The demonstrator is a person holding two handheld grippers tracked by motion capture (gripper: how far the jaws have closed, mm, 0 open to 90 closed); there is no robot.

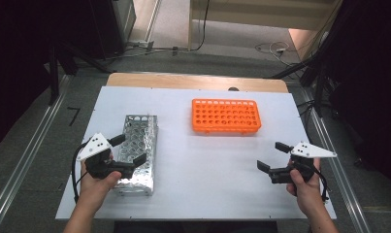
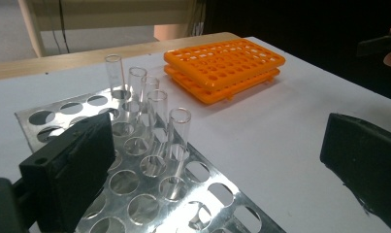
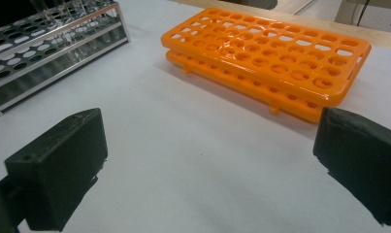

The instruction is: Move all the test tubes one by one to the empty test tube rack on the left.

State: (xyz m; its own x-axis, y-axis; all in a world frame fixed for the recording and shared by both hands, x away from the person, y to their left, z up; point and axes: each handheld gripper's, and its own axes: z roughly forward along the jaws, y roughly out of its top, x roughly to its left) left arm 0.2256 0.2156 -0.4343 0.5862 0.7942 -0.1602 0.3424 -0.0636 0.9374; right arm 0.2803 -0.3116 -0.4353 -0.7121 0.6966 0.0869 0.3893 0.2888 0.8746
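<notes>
1. Nearest, my left gripper (image 1: pixel 127 150) hangs wide apart over the metal rack (image 1: pixel 138 153), holding nothing; my right gripper (image 1: pixel 273 156) is equally wide and empty above bare table (image 1: pixel 207 170).
2. Glass tubes (image 2: pixel 154 126) stand in the metal rack; I judge picking one is the step in hand, calling for a gentle, upright pinch.
3. Farther off sits the orange rack (image 1: pixel 225 116), empty. From above, the clear tubes are hard to make out.
</notes>
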